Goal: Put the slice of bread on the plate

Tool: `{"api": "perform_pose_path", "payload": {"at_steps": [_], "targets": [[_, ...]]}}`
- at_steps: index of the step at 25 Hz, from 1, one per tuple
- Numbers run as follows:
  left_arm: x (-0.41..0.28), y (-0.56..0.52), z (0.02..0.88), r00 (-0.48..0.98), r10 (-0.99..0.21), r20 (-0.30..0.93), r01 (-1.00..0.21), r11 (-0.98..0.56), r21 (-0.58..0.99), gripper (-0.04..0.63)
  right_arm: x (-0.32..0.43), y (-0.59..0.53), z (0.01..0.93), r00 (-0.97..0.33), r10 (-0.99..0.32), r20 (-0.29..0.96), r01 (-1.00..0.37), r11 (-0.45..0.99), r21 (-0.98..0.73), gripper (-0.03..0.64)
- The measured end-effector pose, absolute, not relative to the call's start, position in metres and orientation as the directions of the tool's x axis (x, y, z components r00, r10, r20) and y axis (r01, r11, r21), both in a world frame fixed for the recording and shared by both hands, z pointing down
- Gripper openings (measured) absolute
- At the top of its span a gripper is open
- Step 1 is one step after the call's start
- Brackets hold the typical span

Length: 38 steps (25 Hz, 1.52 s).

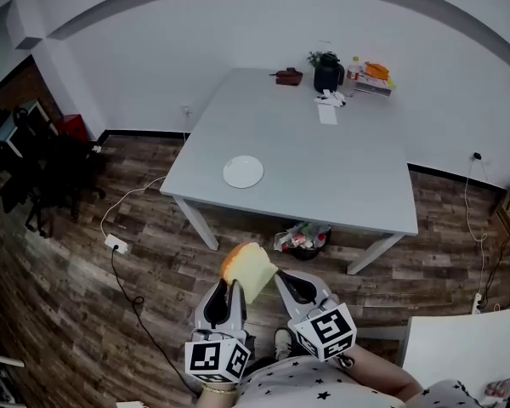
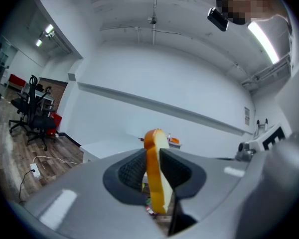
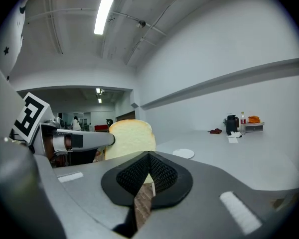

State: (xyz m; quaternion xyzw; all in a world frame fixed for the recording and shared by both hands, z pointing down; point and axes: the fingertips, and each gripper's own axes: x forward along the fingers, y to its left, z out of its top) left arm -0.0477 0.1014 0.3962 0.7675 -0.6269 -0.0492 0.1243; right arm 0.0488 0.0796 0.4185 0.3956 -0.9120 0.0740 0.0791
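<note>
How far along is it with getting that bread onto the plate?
Done: the slice of bread is picked up, pinched in the jaws of the left gripper. In hand: it hangs over the floor, short of the table. Left: reach the empty white plate and set the slice on it.

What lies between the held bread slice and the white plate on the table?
Head view: from the slice of bread to the plate, only wood floor and bare table; nothing stands between.
</note>
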Motion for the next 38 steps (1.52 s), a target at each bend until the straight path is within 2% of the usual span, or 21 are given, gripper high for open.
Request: {"api": "perform_pose_path", "payload": {"at_steps": [9,20,38], "targets": [[-0.032,0.057,0.398,0.182,-0.980,0.083,-0.956,-0.156,0.247,0.087,0.063,0.035,0.420,-0.695,-0.691,0.197,-0.714,0.695,-0.080,-0.002],[-0.047,0.020,0.404,0.158,-0.982,0.100,-0.962,-0.130,0.241,0.087,0.042,0.000,0.429,-0.721,-0.661,0.211,-0.687,0.721,-0.088,-0.002],[-0.099,-0.148,0.420,0.214,-0.966,0.146,-0.952,-0.172,0.254,0.087,-0.006,-0.161,0.430,-0.671,-0.696,0.254,-0.730,0.680,-0.066,-0.002]]}}
